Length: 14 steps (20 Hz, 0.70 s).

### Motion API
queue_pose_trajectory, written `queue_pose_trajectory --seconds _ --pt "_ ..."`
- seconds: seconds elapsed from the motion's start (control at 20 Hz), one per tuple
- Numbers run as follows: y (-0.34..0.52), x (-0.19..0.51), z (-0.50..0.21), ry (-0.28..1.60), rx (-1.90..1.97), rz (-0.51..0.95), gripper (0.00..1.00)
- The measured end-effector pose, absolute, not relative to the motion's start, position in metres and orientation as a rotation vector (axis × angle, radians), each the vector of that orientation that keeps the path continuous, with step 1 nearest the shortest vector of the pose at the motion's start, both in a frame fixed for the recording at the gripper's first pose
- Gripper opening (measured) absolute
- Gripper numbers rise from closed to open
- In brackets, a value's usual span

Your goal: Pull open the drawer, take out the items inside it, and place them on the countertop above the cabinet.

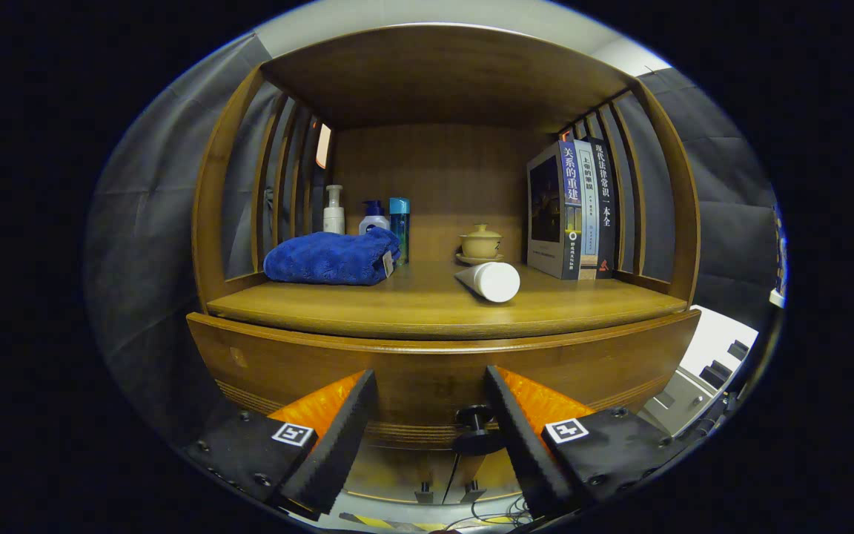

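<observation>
Wooden cabinet (442,222) ahead, drawer (427,378) front below counter (427,304), looks closed. Three books (571,211) upright at counter's right; blue towel (330,257) left, bottles (368,216) behind it. White tube (492,281) lying mid-counter, lidded cup (480,242) behind. Dark knob (477,429) between jaws, nearer right finger. Gripper (431,430) jaws wide, holding nothing.

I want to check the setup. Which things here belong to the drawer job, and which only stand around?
Job: drawer front, its knob between the open gripper fingers, countertop.
Around: blue towel, bottles, lidded cup, white tube, books.
</observation>
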<state>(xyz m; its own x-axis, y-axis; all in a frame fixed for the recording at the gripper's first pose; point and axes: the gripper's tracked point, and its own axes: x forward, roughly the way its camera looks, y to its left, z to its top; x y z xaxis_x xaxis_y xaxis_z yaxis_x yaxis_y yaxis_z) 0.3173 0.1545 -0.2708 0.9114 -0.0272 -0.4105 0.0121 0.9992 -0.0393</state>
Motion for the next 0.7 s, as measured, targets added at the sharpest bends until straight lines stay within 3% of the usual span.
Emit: queue_pose_trajectory --seconds 0.45,0.7 --pt "0.154 0.322 -0.274 0.428 -0.072 -0.011 0.98" --pt "0.151 0.293 -0.228 0.38 -0.036 0.013 0.98"
